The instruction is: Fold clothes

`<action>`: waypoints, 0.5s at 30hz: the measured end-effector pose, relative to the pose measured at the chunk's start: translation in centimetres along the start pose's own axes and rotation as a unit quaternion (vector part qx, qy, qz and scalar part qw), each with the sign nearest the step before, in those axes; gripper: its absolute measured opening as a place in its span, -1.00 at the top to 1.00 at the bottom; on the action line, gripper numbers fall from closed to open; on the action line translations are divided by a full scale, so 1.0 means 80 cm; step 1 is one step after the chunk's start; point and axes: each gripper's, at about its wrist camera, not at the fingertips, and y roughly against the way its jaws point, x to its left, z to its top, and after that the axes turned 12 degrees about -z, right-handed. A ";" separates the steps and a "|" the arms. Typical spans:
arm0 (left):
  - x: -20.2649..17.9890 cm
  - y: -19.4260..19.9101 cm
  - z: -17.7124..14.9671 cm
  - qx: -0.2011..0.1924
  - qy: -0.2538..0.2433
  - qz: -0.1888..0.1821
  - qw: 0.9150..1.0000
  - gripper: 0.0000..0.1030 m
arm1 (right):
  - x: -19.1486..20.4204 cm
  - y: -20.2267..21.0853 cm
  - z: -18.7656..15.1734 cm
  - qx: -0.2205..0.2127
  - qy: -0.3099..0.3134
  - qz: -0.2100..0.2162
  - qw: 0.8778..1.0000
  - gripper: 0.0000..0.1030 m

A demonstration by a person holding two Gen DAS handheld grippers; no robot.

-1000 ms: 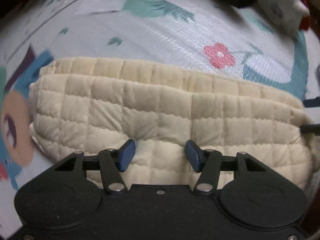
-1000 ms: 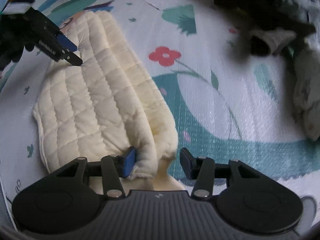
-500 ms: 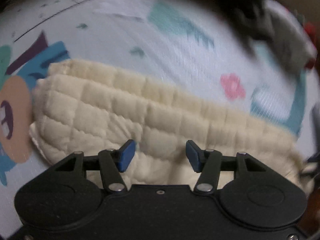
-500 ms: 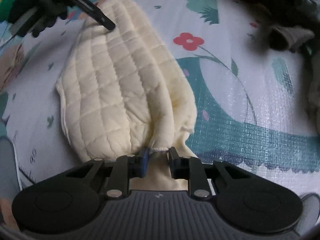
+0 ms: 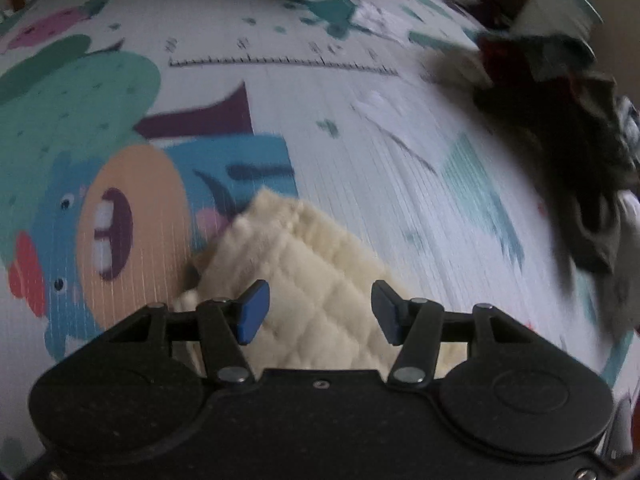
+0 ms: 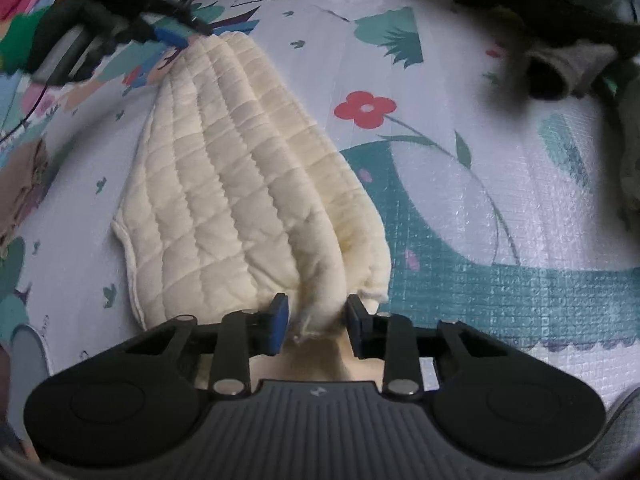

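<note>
Right wrist view first: my right gripper (image 6: 316, 322) sits low over the near end of the cream quilted garment (image 6: 240, 184), its jaws partly closed around a bunched fold of the fabric, which fills the gap between the blue pads; I read that as pinching the cloth. The garment runs from there toward the upper left of the frame, lying folded lengthwise on the printed play mat (image 6: 460, 208). At its far end I see my left gripper (image 6: 176, 34), held in a dark gloved hand (image 6: 80, 20), with its tip just at the cloth's edge.

From the left wrist view, that left gripper (image 5: 318, 312) has its jaws spread wide, the garment's corner (image 5: 304, 280) lying below and between them, ungripped. A blurred pile of dark clothes (image 5: 568, 152) sits at the right edge, well apart from the garment.
</note>
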 end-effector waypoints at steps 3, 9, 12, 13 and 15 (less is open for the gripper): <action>-0.007 -0.019 0.014 0.013 0.001 0.023 1.000 -0.06 | 0.000 -0.002 -0.001 0.002 -0.003 -0.001 1.000 0.43; 0.004 -0.040 0.018 0.038 -0.001 0.030 0.999 -0.04 | -0.003 -0.007 0.002 0.010 -0.012 0.006 1.000 0.42; 0.008 -0.026 0.023 0.048 -0.039 0.004 0.998 -0.04 | -0.006 -0.010 0.003 0.014 -0.019 0.012 1.000 0.42; 0.004 -0.022 0.022 0.055 -0.073 0.010 0.996 -0.04 | -0.007 -0.011 0.003 0.015 -0.021 0.014 1.000 0.43; 0.005 -0.020 0.018 0.059 -0.092 0.015 0.994 -0.04 | -0.007 -0.012 0.002 0.014 -0.021 0.013 1.000 0.45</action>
